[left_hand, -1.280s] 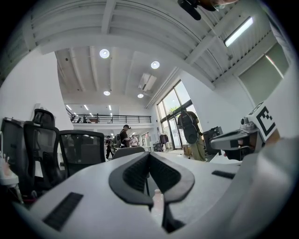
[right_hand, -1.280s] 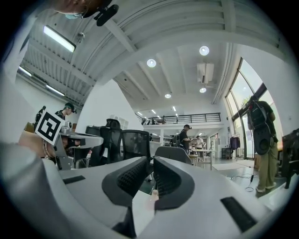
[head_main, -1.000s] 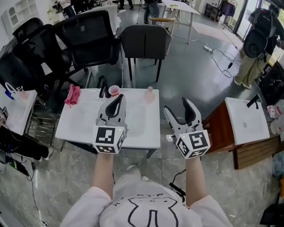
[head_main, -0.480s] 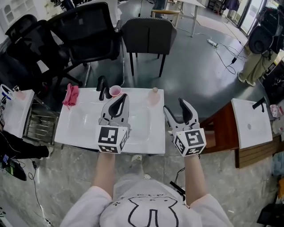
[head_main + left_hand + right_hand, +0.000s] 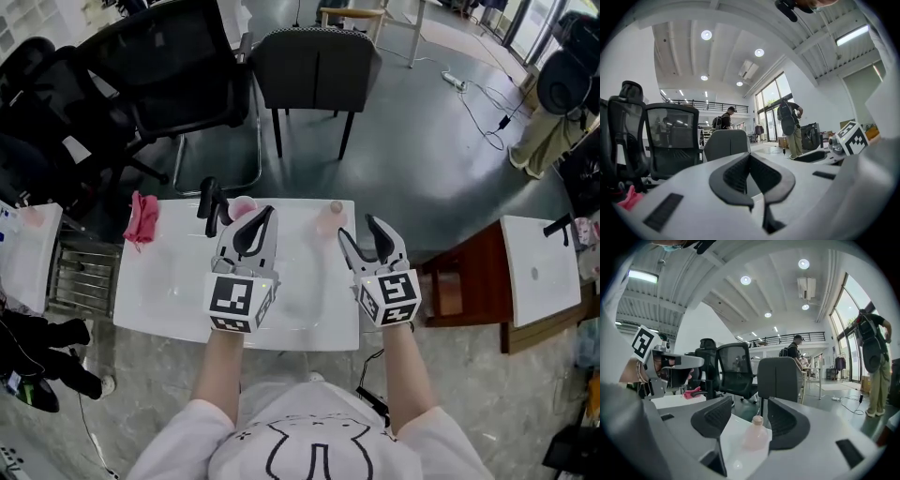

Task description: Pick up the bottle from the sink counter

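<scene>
The pale pink bottle stands upright near the far edge of the white surface, towards its right end. The right gripper hovers just short of it. Its fingers are wide apart and closing, and the bottle shows in the gap just ahead of their tips, untouched. The left gripper hangs over the middle of the surface, fingers pressed together on nothing. A pink cloth lies at the far left corner.
</scene>
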